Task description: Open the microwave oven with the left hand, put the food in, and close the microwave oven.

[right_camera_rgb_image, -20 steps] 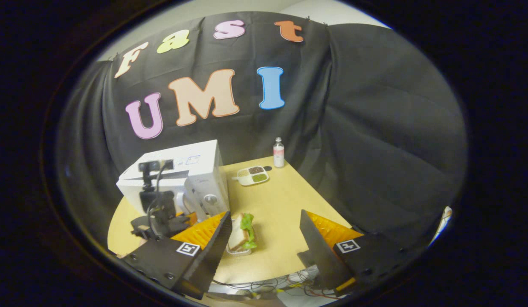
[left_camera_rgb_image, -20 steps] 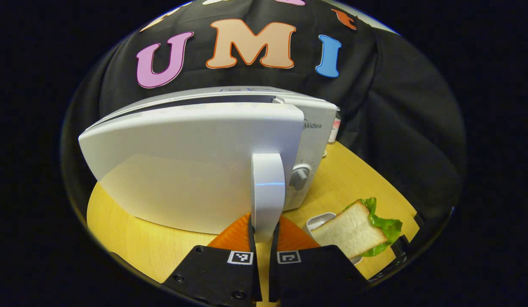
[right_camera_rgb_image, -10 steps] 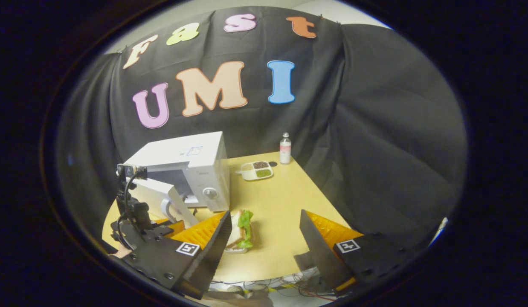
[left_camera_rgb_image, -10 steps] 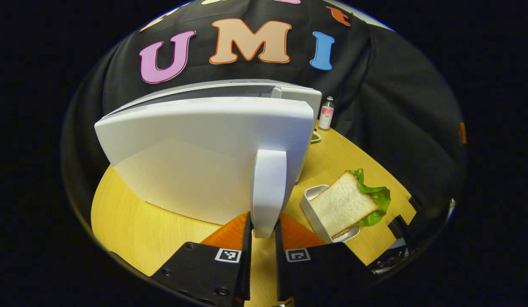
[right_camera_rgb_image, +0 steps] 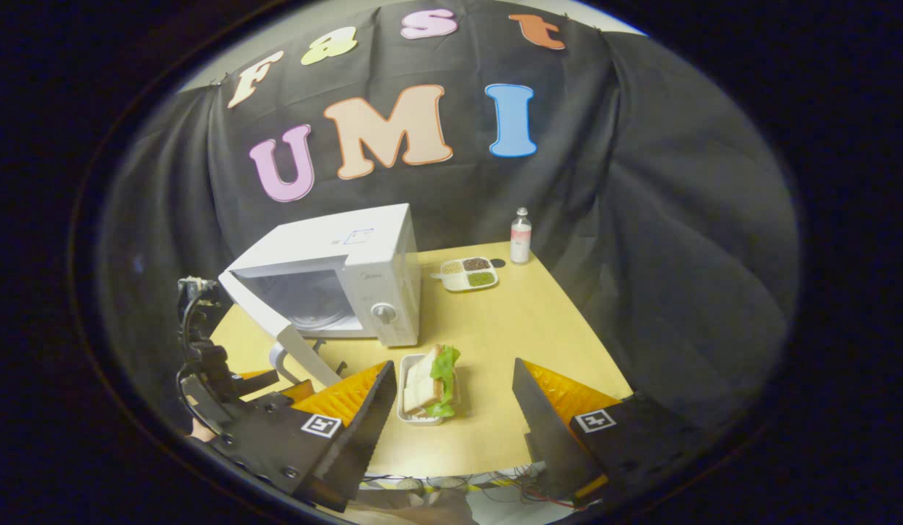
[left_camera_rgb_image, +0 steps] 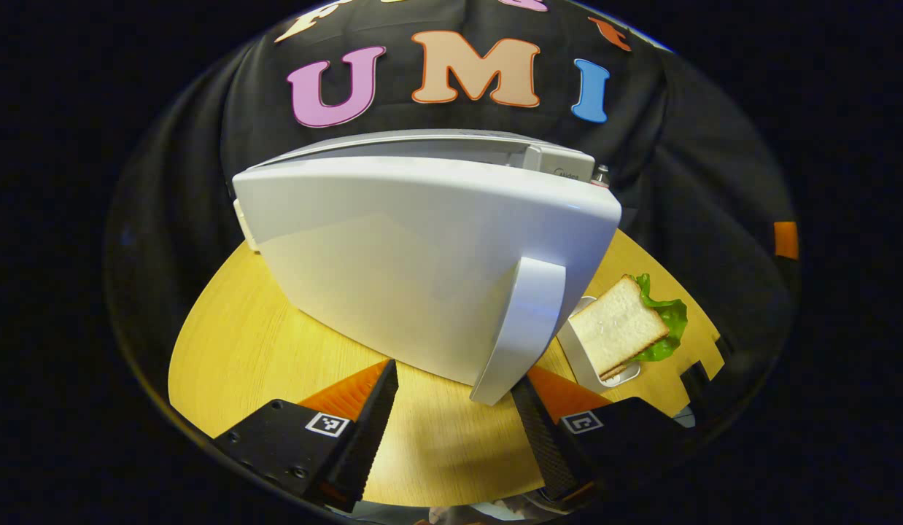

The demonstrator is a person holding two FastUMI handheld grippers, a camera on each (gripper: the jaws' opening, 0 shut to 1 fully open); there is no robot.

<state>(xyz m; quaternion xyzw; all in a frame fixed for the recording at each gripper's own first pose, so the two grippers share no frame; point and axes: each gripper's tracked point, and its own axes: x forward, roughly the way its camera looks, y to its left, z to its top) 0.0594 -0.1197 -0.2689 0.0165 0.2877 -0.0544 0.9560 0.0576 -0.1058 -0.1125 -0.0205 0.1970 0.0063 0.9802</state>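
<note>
Both grippers gape wide, gripping nothing: left gripper (left_camera_rgb_image: 455, 426) beneath white microwave door's curved handle (left_camera_rgb_image: 521, 328), right gripper (right_camera_rgb_image: 451, 430) above lettuce sandwich (right_camera_rgb_image: 431, 373) in white tray.

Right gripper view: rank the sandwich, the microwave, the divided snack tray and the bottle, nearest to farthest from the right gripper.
1. sandwich in its white dish, just ahead between the open right gripper's fingers.
2. microwave, ahead to the left, door open.
3. divided snack tray, farther back, right of the microwave.
4. bottle, at the table's far edge by the cloth.
</note>
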